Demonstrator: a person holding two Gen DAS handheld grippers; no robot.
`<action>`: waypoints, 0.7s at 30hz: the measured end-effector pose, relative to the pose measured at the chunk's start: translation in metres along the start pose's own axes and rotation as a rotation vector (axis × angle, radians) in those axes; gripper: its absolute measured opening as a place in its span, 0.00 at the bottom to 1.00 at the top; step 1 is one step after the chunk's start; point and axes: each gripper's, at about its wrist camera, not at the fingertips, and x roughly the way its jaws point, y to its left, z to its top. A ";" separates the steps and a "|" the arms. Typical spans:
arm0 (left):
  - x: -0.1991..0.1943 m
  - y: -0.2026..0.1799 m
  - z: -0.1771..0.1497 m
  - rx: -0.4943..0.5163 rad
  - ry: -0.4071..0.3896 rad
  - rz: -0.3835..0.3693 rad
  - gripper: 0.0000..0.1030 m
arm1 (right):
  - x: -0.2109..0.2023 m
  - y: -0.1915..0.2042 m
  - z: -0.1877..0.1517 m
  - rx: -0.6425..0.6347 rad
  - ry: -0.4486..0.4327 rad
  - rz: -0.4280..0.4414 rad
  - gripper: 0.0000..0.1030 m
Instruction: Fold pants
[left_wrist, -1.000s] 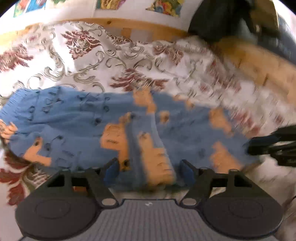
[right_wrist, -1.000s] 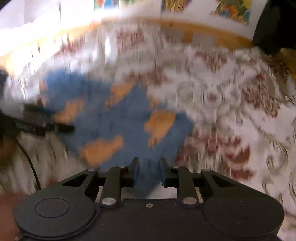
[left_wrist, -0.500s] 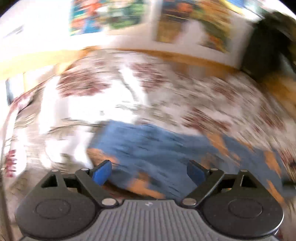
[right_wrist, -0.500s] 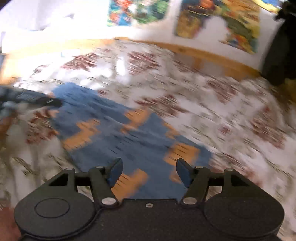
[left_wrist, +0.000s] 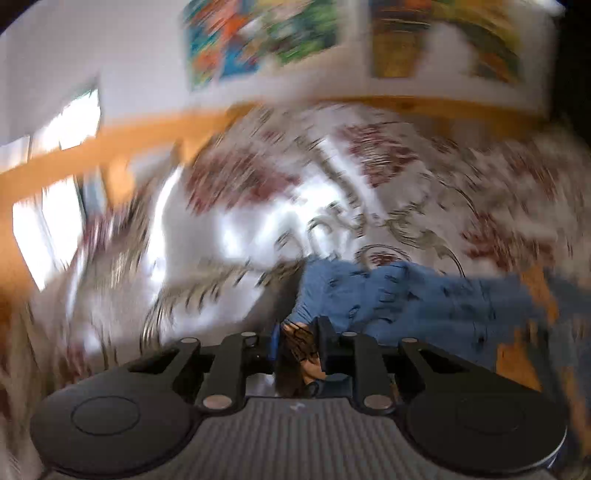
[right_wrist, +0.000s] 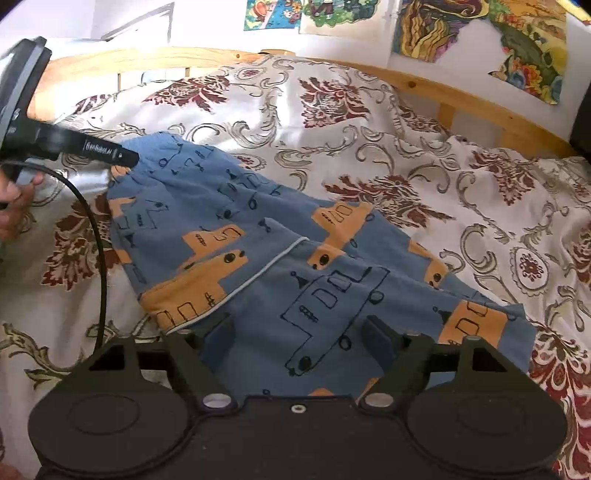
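Moved: my left tongs (left_wrist: 297, 343), now clamped on blue-and-orange printed cotton pants (right_wrist: 266, 266) waistband, far left; right tongs (right_wrist: 299, 341) gaping, empty. Folding half-done, floral bed (right_wrist: 369, 122).

The left gripper (left_wrist: 297, 345) has its two fingers drawn close together, pinching a fold of the pants (right_wrist: 258, 266) between the pads (its own view is badly smeared). In the right wrist view it reaches in from the left edge, a person's hand (right_wrist: 14, 203) just below it. The right gripper (right_wrist: 299, 338) hangs over the cloth with its fingers spread wide, gripping nothing.
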 end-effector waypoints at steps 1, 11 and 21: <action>-0.004 -0.011 -0.001 0.076 -0.029 0.013 0.22 | 0.000 0.001 -0.002 -0.006 -0.004 -0.004 0.77; -0.009 -0.036 0.002 0.187 -0.052 0.009 0.23 | -0.002 -0.004 -0.007 0.023 -0.005 0.006 0.79; 0.028 0.042 -0.003 -0.473 0.211 -0.240 0.70 | -0.002 -0.004 -0.007 0.031 -0.003 0.010 0.79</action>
